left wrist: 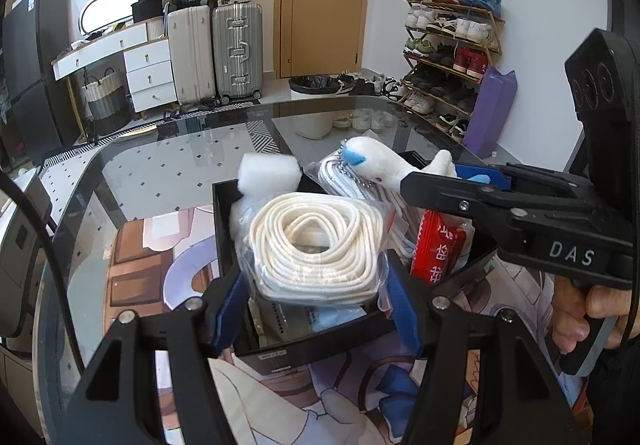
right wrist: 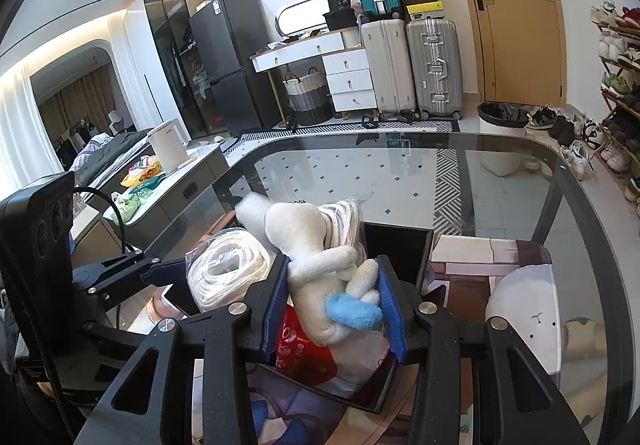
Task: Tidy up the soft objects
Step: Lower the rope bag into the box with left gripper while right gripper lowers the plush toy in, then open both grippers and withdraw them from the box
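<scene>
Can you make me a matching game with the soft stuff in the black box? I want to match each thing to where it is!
Things:
1. bagged white rope coil
2. white plush toy
3. red packet
4. white sponge block

Places:
A. far corner of the black box
B. between the right tool fingers
C. between the left tool fingers
D. in the box under the plush toy

Pairs: 1-C, 2-B, 3-D, 4-A

Left wrist view: close above the black box [left wrist: 224, 205] on the glass table [left wrist: 160, 165], facing across it toward the door [left wrist: 324, 1] and shoe rack [left wrist: 452, 41]. Right wrist view: equally close over the same box [right wrist: 400, 245], turned more toward the fridge [right wrist: 228, 61] and suitcases [right wrist: 412, 65]. Shared: box, tabletop, suitcases, door.
</scene>
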### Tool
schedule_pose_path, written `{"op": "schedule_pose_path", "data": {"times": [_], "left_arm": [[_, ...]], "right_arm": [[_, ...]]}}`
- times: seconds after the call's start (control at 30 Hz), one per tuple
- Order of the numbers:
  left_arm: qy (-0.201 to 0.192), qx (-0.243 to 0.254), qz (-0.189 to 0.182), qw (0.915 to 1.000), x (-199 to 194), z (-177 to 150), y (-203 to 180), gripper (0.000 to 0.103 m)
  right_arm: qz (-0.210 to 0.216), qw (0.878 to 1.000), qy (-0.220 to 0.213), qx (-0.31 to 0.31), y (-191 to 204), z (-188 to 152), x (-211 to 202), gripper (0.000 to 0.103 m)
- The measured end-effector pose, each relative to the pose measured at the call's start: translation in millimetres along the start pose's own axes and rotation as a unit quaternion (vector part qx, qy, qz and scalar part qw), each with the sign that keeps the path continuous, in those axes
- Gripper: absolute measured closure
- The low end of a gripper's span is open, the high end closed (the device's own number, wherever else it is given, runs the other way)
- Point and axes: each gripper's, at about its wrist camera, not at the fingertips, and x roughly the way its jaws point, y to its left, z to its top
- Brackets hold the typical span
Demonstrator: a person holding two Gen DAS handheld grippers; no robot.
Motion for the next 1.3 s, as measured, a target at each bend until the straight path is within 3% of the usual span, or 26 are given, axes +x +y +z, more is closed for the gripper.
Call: {"op": "schedule_pose_path", "data": {"times": [0.7,0.93,1.0,1.07,1.3], "left_arm": [[0.0,0.005,-0.009,0.9999,-4,-4,3,0.039],[-0.002,0.006,-0.012,0.9999,-12,-7,2,0.036],[-0.006,0.007,-0.012,0.9999,-16,-8,2,0.034],[-0.011,0.007,-0.015,0.9998,-21,-10,2,0.028],[-0.032,0.008,-0.007,0.9994,-39,-16,-3,0.013]], "right_arm": [[0.009,0.999,0.03,-0.015,-2,-10,11,0.06],[-0.003,0.999,0.006,-0.042,7,-12,-4,0.052],[-0.005,0.999,-0.001,-0.043,6,-14,-11,0.045],[-0.005,0.999,-0.009,-0.038,3,-17,-18,0.028],[0.001,0.999,-0.034,-0.024,-1,-37,-46,0.006]]}}
